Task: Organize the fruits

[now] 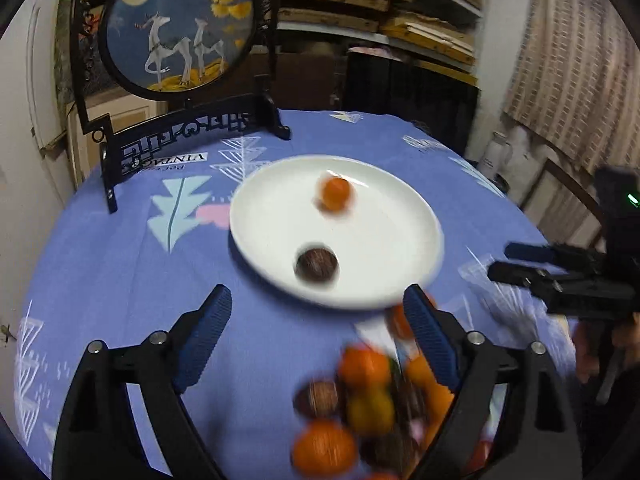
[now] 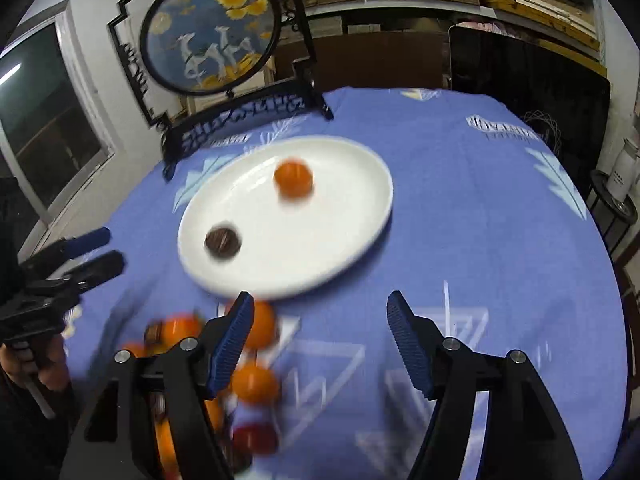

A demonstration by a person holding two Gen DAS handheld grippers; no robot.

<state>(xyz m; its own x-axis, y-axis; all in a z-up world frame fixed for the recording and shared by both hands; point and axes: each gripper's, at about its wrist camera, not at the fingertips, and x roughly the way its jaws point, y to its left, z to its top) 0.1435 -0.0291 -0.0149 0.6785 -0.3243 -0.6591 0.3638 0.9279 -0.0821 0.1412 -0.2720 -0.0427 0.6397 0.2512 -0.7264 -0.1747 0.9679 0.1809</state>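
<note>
Round table under a blue cloth with pale tree print [image 1: 120, 264]; black-framed round deer screen [image 1: 176, 28] stands at its far edge. Left gripper [image 1: 318, 312]: jaws wide, nothing between them. Right gripper [image 2: 320, 320]: jaws apart, also empty. White round ceramic plate [image 1: 384, 240] sits just ahead of both tips. On it, one small orange round fruit [image 1: 335, 194] toward the far side, and one dark brown round fruit [image 1: 317, 264] nearer the left gripper's tips; the two are apart. Loose pile of orange, yellow and dark brown fruits [image 1: 360, 400] lies on the cloth below the left gripper's right finger and, from the right wrist, behind its left finger. Heavy blur; pile count unreadable.
</note>
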